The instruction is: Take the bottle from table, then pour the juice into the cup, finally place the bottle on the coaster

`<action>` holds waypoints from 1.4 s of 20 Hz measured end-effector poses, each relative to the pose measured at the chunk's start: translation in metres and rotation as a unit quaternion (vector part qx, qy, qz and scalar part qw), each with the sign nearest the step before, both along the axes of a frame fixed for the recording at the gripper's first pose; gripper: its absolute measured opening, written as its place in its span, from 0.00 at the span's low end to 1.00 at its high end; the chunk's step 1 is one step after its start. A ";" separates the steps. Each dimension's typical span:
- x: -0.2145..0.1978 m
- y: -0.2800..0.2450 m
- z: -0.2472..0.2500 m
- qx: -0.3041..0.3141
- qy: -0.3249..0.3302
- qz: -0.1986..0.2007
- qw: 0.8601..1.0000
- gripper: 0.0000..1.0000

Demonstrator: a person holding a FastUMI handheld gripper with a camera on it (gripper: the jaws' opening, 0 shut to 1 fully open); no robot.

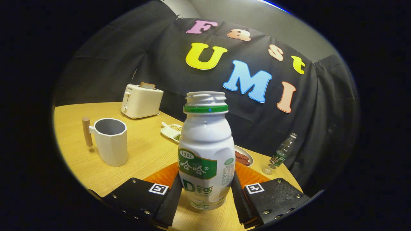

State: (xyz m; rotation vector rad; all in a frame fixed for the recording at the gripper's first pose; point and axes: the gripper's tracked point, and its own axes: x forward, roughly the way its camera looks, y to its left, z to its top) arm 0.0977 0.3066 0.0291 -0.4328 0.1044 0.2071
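A white juice bottle (205,150) with a green label and a green neck ring stands upright between my fingers, its mouth uncapped. My gripper (207,179) is shut on its lower body, with both pads pressed against its sides. An orange coaster (163,175) lies on the wooden table (144,154) just behind the bottle and shows on both sides of it. The pale cup (110,141), with a wooden handle and an empty-looking inside, stands ahead of the fingers to the left. I cannot tell whether the bottle's base touches the table.
A cream toaster (141,101) with a slice of bread in it stands at the far side of the table. A small white dish (171,131) and a plate with brown food (243,157) lie behind the bottle. A clear plastic bottle (283,150) stands near the table's right edge.
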 end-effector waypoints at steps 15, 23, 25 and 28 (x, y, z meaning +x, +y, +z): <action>0.019 0.059 -0.003 -0.202 -0.033 0.057 0.977 0.72; 0.024 0.068 -0.011 -0.298 -0.041 0.069 0.951 0.73; 0.025 0.069 -0.012 -0.314 -0.044 0.071 0.946 0.73; 0.027 0.071 -0.012 -0.338 -0.048 0.073 0.937 0.73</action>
